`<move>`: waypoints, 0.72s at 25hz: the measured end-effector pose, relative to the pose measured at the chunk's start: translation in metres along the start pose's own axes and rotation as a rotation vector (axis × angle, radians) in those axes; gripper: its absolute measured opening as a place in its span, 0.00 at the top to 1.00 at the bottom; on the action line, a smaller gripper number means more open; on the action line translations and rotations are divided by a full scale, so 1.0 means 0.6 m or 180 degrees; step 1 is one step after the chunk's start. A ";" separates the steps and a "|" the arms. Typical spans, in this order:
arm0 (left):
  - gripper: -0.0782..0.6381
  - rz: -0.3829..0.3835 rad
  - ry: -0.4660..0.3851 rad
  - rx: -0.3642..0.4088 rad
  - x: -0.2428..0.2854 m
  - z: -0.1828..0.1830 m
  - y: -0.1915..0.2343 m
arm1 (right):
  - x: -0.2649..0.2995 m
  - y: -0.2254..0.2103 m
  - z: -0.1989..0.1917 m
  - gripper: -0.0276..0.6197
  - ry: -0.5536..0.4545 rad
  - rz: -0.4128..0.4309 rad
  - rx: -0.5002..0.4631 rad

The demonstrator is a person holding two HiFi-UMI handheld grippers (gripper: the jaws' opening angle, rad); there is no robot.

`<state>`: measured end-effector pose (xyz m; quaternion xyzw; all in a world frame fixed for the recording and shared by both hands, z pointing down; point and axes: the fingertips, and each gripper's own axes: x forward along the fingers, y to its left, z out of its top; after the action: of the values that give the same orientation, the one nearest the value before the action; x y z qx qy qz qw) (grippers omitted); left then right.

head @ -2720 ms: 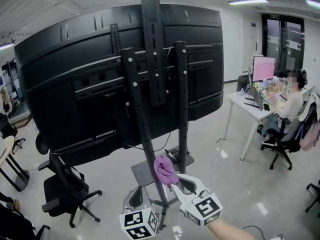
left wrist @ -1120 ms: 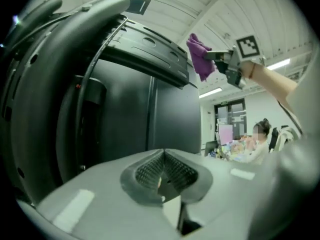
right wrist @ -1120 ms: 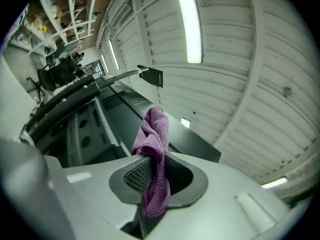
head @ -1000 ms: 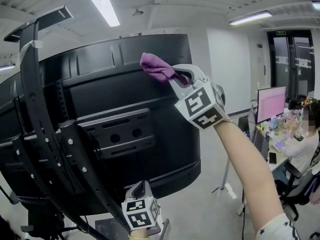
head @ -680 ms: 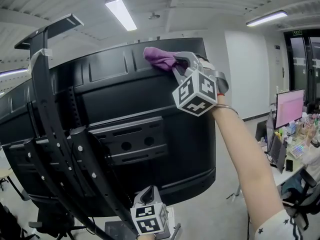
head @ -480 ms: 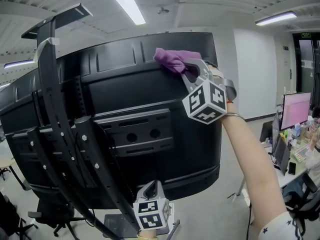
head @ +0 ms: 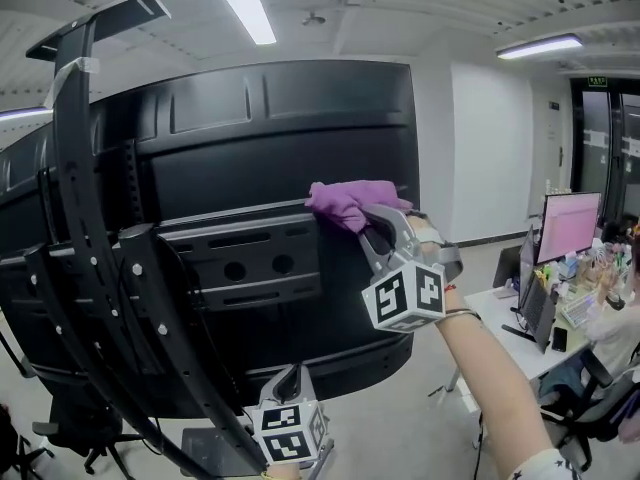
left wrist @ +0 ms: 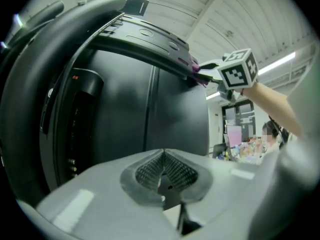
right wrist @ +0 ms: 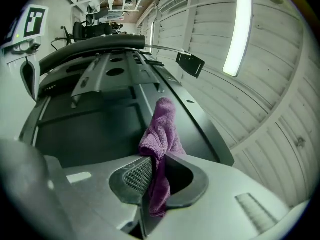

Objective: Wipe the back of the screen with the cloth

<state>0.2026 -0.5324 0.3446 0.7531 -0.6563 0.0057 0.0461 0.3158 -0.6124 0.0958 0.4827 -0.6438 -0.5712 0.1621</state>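
The big black screen's back panel (head: 340, 128) fills the head view, mounted on a black stand bracket (head: 90, 268). My right gripper (head: 372, 230) is shut on a purple cloth (head: 350, 201), which presses against the panel about halfway up, right of the mount plate (head: 250, 263). In the right gripper view the purple cloth (right wrist: 161, 134) sticks out from between the shut jaws onto the dark panel (right wrist: 100, 129). My left gripper (head: 290, 383) hangs low under the screen's bottom edge, shut with nothing in it. The left gripper view looks along the screen's back panel (left wrist: 150, 104) toward the right gripper (left wrist: 207, 73).
At the right a white desk (head: 520, 323) carries a pink-lit monitor (head: 568, 223), and a person (head: 615, 313) sits beside it. Office chairs (head: 70, 433) stand at the lower left. Ceiling lights (head: 245, 8) run overhead.
My right gripper has carried the cloth from low by the stand up to the screen's top edge, then down the panel to mid-height. The left gripper has stayed low under the screen.
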 end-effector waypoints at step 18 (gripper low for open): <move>0.88 -0.0300 0.0036 0.0090 -0.049 -0.070 0.003 | -0.203 0.457 -0.113 0.89 0.0878 0.1243 0.1048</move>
<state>0.1991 -0.5004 0.3844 0.7837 -0.6197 0.0171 0.0394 0.3061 -0.5859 0.4023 0.4425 -0.7805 -0.3460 0.2745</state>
